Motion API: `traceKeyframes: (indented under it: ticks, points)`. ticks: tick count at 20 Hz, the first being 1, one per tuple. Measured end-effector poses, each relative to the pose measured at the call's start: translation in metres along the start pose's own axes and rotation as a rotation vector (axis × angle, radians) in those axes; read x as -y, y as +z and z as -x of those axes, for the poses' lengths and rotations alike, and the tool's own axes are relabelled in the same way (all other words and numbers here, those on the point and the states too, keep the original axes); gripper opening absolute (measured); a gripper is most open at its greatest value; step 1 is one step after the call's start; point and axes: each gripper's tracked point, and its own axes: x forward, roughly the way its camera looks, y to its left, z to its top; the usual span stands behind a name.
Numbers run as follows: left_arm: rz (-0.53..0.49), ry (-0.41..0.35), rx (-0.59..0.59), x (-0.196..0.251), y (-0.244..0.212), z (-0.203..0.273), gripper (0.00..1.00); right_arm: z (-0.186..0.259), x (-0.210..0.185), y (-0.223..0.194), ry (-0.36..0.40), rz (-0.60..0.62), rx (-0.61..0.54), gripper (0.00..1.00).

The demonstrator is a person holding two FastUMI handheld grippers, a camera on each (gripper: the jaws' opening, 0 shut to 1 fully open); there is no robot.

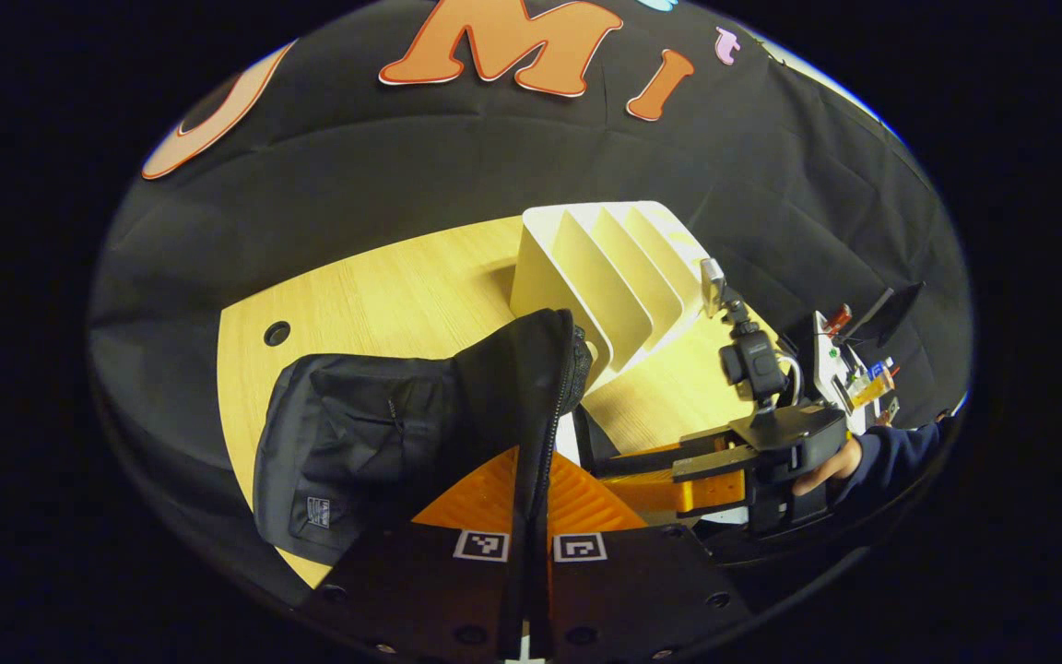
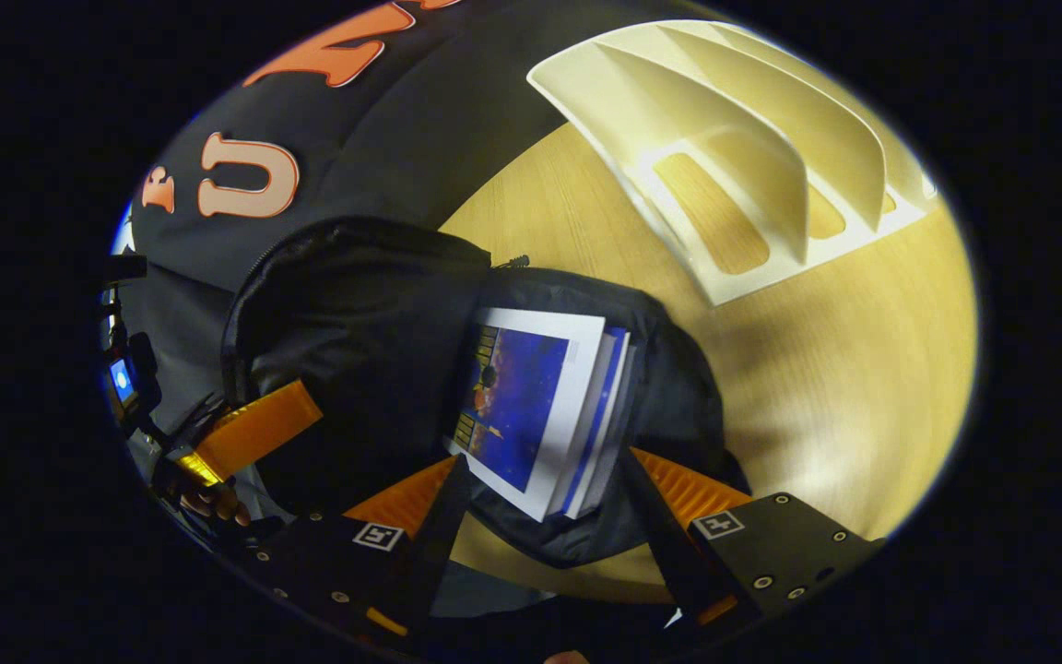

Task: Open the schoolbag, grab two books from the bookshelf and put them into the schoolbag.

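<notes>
the black schoolbag lies on the wooden table, and its zippered flap is lifted up on edge. in the left gripper view the left gripper has its two orange fingers drawn together on that flap edge, the fabric and zip running straight up out of the narrow gap between them, so it is clamped on the flap.

in the right gripper view the bag's mouth is open and two books sit inside it, a blue cover with a white border on top and a second one just beneath (only its edges show). the right gripper stands with its fingers wide apart, one on each side of the books' near end; i cannot tell whether either finger touches them.

the white bookshelf stands on the table just beyond the bag, its slanted dividers bare of books where i can see between them.

in the left gripper view the right gripper reaches in from the side toward the bag, held by a hand in a dark sleeve. in the right gripper view the left gripper's orange finger shows at the bag's far side.
</notes>
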Motion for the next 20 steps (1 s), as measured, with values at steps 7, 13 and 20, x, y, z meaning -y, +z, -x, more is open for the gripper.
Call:
traceKeyframes:
  ticks: [7,13,20]
  points:
    - [0.003,0.064,-0.004,0.042,-0.012,-0.033,0.45,0.073,0.057,0.066,-0.139,0.152,0.185,0.98]
    - [0.046,0.092,0.048,0.087,0.005,-0.052,0.97,0.133,0.092,0.107,-0.200,0.256,0.293,0.98]
    - [0.097,0.172,0.233,0.147,0.046,-0.055,0.99,0.199,0.115,0.144,-0.267,0.387,0.441,0.98]
